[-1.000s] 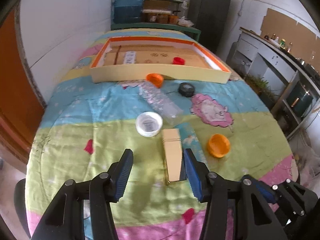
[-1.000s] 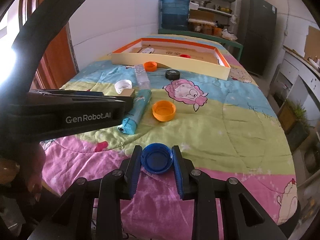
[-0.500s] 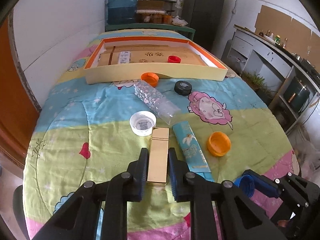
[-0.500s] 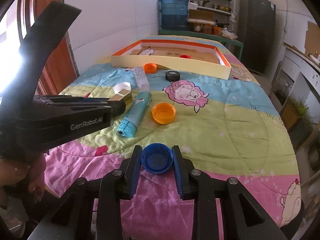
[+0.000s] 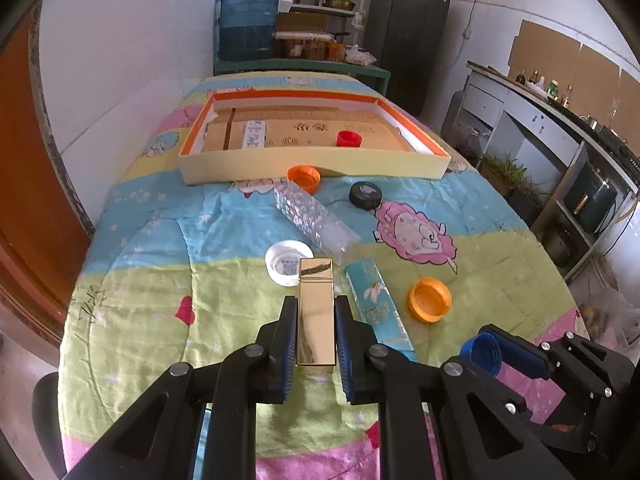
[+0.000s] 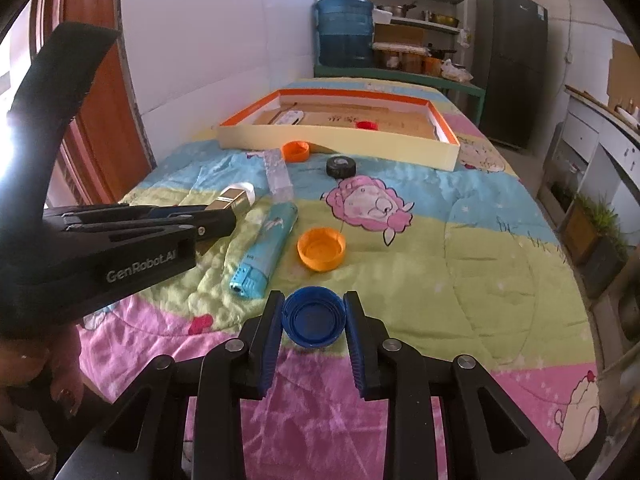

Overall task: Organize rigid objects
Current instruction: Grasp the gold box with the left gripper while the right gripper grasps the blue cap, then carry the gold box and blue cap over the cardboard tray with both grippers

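Left gripper (image 5: 315, 332) jaws pinching glossy gold box (image 5: 316, 308); right gripper (image 6: 313, 330) jaws clamping blue cap (image 6: 313, 316). Risk: slick box slipping, cap popping out en route to tray (image 5: 312, 168).

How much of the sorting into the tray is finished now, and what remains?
Done: the red cap and a white box lie in the tray. In hand: left gripper grips the gold box, right gripper the blue cap. Left on the quilt: two orange caps, black cap, white cap, clear box, teal box.

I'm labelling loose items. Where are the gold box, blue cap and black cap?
gold box (image 5: 315, 312), left wrist view, top face.
blue cap (image 6: 313, 317), right wrist view, hollow inside.
black cap (image 5: 365, 195), left wrist view, top.
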The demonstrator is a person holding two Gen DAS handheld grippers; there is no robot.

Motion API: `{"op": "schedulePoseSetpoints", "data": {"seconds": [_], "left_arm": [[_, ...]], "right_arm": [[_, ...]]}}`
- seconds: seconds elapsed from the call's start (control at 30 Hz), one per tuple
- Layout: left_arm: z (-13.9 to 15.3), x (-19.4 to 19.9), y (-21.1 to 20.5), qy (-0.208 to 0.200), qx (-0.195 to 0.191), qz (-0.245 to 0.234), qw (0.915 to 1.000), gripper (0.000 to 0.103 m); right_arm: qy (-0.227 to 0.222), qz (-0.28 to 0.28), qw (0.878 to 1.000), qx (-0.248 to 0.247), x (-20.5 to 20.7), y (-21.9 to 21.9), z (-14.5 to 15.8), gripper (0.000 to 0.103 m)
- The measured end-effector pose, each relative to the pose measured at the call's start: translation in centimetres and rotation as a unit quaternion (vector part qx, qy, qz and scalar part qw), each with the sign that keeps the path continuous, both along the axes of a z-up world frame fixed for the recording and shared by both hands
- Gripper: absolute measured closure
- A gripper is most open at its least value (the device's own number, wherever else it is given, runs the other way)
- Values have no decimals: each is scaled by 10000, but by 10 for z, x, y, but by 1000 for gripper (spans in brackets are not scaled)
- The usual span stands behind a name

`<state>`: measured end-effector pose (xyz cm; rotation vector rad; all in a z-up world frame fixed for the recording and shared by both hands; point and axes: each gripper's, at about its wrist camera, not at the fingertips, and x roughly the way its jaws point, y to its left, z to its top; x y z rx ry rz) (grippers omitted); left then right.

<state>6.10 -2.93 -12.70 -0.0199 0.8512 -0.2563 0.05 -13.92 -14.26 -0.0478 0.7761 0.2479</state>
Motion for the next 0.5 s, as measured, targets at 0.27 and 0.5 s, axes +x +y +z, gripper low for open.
{"op": "schedulePoseSetpoints", "data": {"seconds": [0.27, 0.5], "left_arm": [[16, 2, 5, -178, 13, 47, 9998, 85], [31, 14, 10, -302, 64, 111, 9995, 85]], "right_arm": [[-133, 60, 9999, 18, 11, 4, 11, 72], [-308, 94, 9994, 126, 33, 6, 30, 72]]}}
